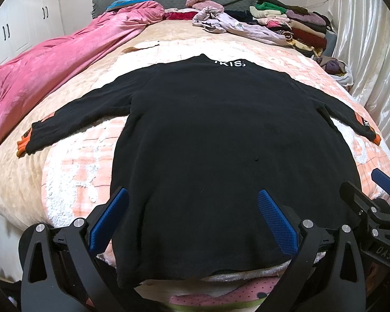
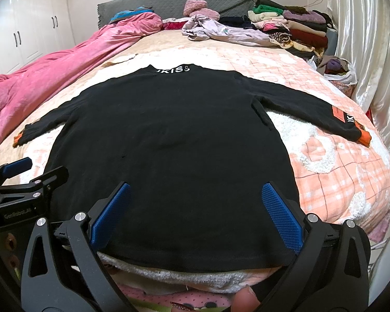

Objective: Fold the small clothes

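A black long-sleeved sweater (image 1: 221, 143) lies flat on the bed, collar away from me, both sleeves spread out, with orange cuffs and white letters on the collar. It also shows in the right wrist view (image 2: 169, 156). My left gripper (image 1: 193, 200) is open and empty, hovering over the sweater's hem. My right gripper (image 2: 195, 195) is open and empty over the hem too. The right gripper (image 1: 371, 189) shows at the right edge of the left wrist view. The left gripper (image 2: 33, 169) shows at the left edge of the right wrist view.
A pink quilt (image 1: 52, 72) is bunched along the bed's left side. Piles of clothes (image 1: 286, 26) sit at the head of the bed on the right. A white curtain (image 1: 371, 52) hangs on the right and white wardrobe doors (image 2: 26, 33) stand on the left.
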The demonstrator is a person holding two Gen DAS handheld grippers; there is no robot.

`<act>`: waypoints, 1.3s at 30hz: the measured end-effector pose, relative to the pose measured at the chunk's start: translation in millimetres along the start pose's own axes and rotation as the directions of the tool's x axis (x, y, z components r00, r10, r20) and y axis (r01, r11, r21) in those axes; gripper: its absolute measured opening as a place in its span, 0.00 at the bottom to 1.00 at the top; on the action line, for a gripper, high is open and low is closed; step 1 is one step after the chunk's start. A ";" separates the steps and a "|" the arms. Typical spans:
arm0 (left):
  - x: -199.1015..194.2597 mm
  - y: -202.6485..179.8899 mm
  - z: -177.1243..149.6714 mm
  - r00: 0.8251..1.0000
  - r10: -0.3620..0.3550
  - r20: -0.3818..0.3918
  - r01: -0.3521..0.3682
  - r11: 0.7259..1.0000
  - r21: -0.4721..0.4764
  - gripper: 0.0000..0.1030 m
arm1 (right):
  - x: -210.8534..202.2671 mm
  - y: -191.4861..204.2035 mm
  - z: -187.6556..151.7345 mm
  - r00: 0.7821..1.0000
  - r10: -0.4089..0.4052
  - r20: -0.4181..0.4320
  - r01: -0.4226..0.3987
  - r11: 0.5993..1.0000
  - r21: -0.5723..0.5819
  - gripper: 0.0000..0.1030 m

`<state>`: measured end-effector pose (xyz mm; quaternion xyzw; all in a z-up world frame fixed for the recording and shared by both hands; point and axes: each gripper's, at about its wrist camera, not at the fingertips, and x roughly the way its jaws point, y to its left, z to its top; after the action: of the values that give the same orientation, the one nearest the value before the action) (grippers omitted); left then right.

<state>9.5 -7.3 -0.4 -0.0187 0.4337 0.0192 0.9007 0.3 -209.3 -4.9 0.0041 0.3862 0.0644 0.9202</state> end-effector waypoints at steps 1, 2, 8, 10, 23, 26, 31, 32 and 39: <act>0.8 -0.4 0.6 1.000 0.000 -0.001 0.000 1.000 0.000 0.96 | 0.2 0.0 0.0 1.000 0.001 0.000 -0.001 1.000 0.000 0.92; 2.2 -1.2 2.1 1.000 0.001 -0.002 -0.001 1.000 0.002 0.96 | 0.5 -0.7 0.8 1.000 0.000 -0.002 0.000 1.000 0.000 0.92; 10.4 -7.8 11.0 1.000 0.001 -0.008 -0.001 1.000 0.022 0.96 | 2.2 -4.1 5.4 1.000 -0.005 0.001 0.005 1.000 0.004 0.92; 14.3 -10.5 15.5 1.000 0.001 -0.011 0.000 1.000 0.025 0.96 | 3.3 -6.7 9.4 1.000 -0.006 0.001 0.006 1.000 0.008 0.92; 47.8 -28.9 55.3 0.999 0.017 -0.032 -0.016 0.999 0.049 0.96 | 43.9 -73.6 71.1 0.999 -0.048 0.023 0.045 0.990 0.130 0.92; 53.2 -32.5 66.6 0.999 0.020 -0.028 -0.018 0.999 0.046 0.96 | 51.9 -85.2 80.6 0.997 -0.073 0.027 0.069 0.988 0.141 0.92; 59.7 -39.8 85.6 1.000 0.011 -0.010 -0.011 0.999 0.038 0.96 | 64.4 -103.7 92.9 0.994 -0.107 0.023 0.101 0.981 0.168 0.92; 61.7 -41.8 90.2 1.000 0.012 -0.005 -0.011 0.999 0.039 0.96 | 66.1 -107.5 94.9 0.993 -0.113 0.025 0.107 0.979 0.173 0.92; 81.7 -58.7 117.1 1.000 -0.010 -0.006 0.011 0.998 0.059 0.96 | 76.5 -145.8 112.3 0.981 -0.187 0.041 0.173 0.958 0.227 0.92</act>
<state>154.7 -58.5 9.6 0.0058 0.4364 0.0016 0.8997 149.9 -339.9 11.2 0.0740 0.3611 -0.0635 0.9274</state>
